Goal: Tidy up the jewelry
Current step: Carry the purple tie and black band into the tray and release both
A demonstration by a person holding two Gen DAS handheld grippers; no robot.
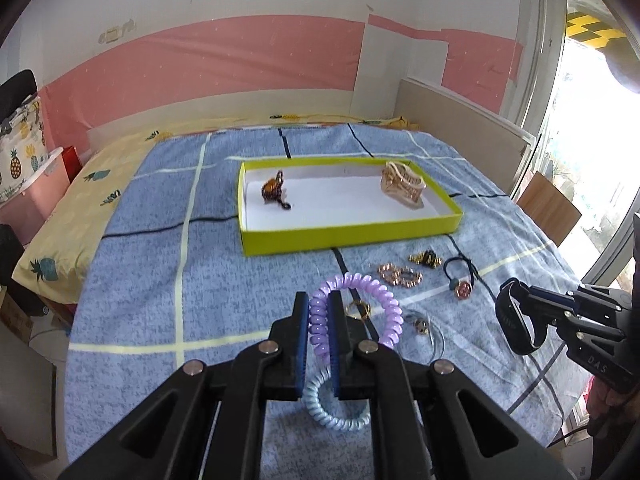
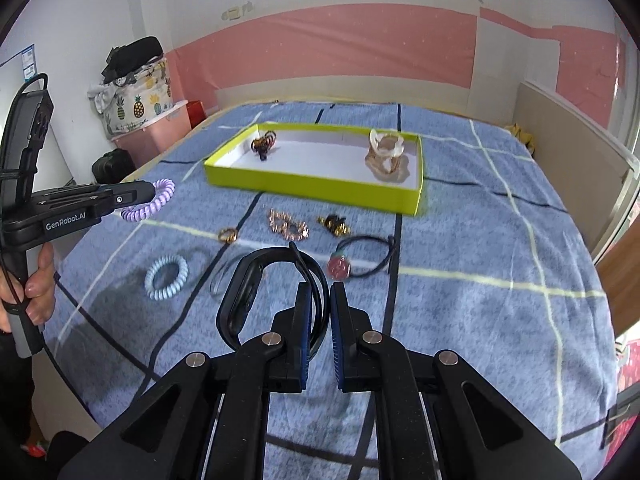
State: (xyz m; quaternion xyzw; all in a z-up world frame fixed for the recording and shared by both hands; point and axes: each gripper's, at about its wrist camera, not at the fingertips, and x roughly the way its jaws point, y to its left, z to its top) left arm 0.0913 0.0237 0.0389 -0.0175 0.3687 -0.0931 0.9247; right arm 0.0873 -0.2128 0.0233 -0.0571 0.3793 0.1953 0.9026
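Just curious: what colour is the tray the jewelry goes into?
The tray is lime yellow-green outside, white inside; clearest in the left wrist view.

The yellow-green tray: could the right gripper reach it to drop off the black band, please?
Probably yes: the right gripper, shut on the black band, faces the yellow-green tray with only low jewelry lying between.

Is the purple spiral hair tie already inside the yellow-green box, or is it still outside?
Outside. The purple spiral hair tie is clamped in the left gripper, above the blanket and short of the yellow-green box.
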